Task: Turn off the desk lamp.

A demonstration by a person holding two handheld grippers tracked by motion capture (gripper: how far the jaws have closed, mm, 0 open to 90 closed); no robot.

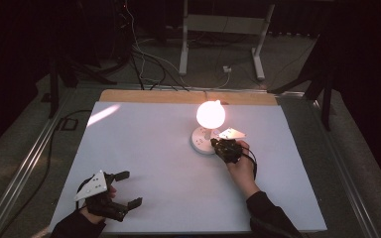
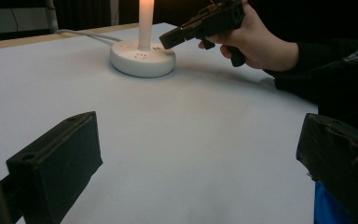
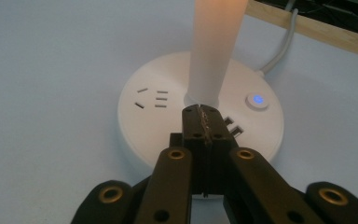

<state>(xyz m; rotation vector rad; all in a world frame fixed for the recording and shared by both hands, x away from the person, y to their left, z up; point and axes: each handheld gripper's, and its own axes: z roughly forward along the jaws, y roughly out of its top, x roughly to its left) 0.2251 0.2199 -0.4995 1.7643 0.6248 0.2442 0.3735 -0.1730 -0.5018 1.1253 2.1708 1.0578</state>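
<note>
Right gripper (image 3: 200, 122), jaws pressed together empty, hovers over the round white lit lamp base (image 3: 168, 116); left gripper (image 1: 129, 188) rests wide open, empty, on the near-left white desk (image 1: 154, 163).

I see white lamp (image 1: 207, 130): globe lit, stem upright on round socket base, tabletop (image 1: 154, 163) one o'clock of centre.

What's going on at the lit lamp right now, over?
Right tool shut, empty, tips over the lamp base. Left tool open, idle near the table's edge. Lamp lit. Nothing blocking.
</note>
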